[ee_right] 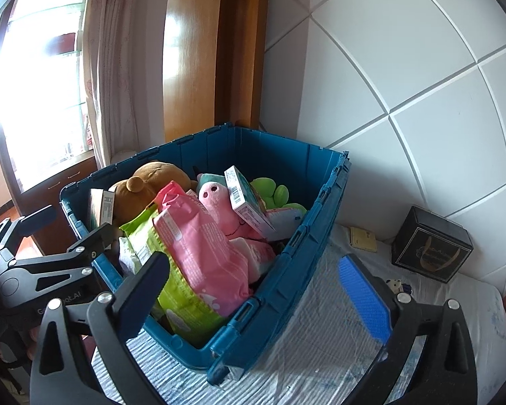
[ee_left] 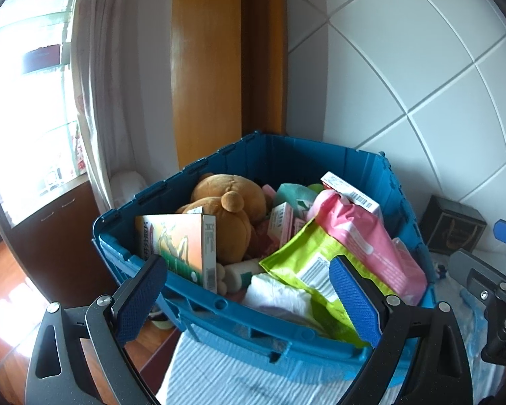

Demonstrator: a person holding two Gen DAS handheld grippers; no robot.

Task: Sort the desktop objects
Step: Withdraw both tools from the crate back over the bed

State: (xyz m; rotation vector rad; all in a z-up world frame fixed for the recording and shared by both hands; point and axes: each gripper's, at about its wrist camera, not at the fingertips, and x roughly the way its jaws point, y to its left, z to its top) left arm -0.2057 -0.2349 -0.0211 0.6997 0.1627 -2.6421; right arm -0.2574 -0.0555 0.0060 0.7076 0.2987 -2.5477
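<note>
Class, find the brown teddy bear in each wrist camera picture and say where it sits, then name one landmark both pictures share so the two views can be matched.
Left wrist view: the brown teddy bear lies centre-left, in the blue crate's far-left part, behind an orange box.
Right wrist view: the bear sits upper left, at the crate's far-left wall.
Shared landmark: the pink packet leaning over the green pouch.

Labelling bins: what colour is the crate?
Blue crate, clearest in the right wrist view.

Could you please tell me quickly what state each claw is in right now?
Left claw: open, holding nothing, over the near rim of the blue crate.
Right claw: open wide, holding nothing.
</note>
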